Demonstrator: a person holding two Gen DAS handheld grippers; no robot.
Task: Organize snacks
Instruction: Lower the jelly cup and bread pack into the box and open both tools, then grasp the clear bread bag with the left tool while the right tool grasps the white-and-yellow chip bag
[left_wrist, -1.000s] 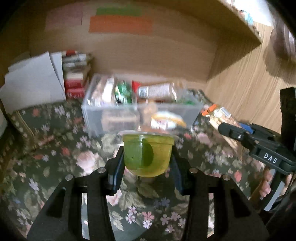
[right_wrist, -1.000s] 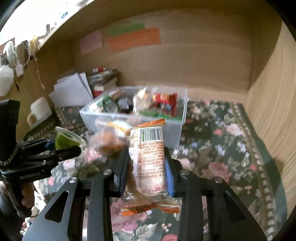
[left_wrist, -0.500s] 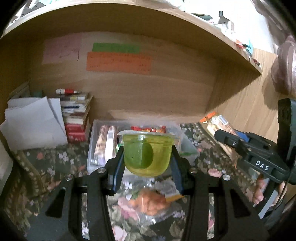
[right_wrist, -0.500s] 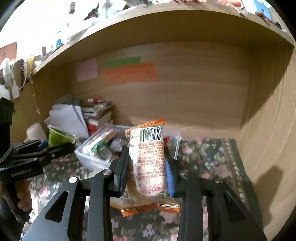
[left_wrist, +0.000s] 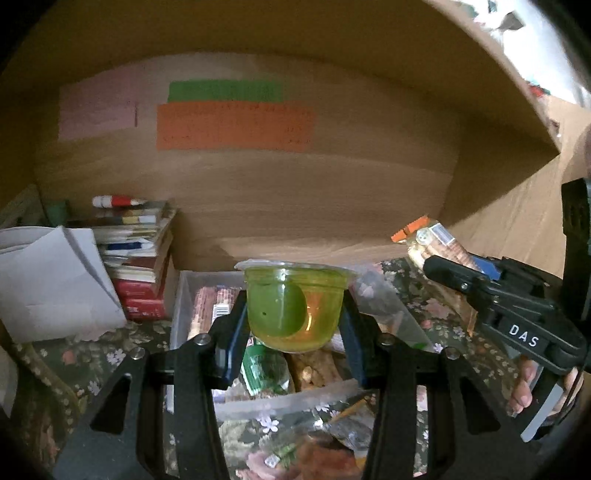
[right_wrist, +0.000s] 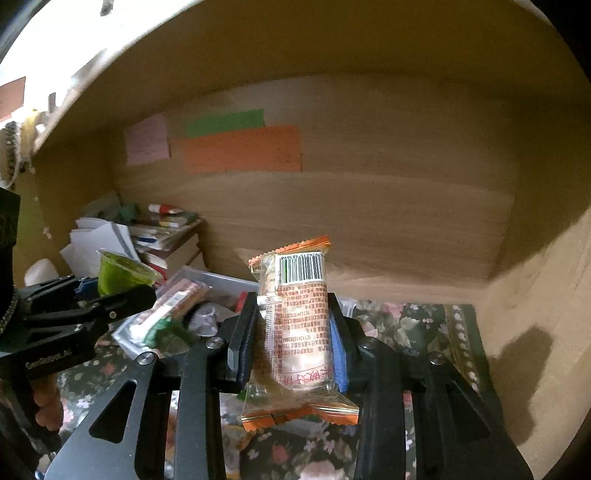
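My left gripper (left_wrist: 293, 314) is shut on a green jelly cup (left_wrist: 291, 306) and holds it in the air above the clear plastic snack bin (left_wrist: 177, 310). The cup also shows in the right wrist view (right_wrist: 120, 273). My right gripper (right_wrist: 295, 321) is shut on an orange-edged cracker packet (right_wrist: 299, 325), held upright above the floral cloth, to the right of the bin (right_wrist: 221, 282). The packet also shows in the left wrist view (left_wrist: 432, 240). The bin holds several wrapped snacks.
A stack of books (left_wrist: 136, 251) and white papers (left_wrist: 51, 280) stand left of the bin. A loose snack bag (left_wrist: 317, 450) lies on the floral cloth (left_wrist: 436, 310) in front of the bin. Wooden walls close the back and right.
Both grippers have risen and moved forward toward the bin with their snacks still held. The jelly cup now hangs over the bin rather than in front of it.
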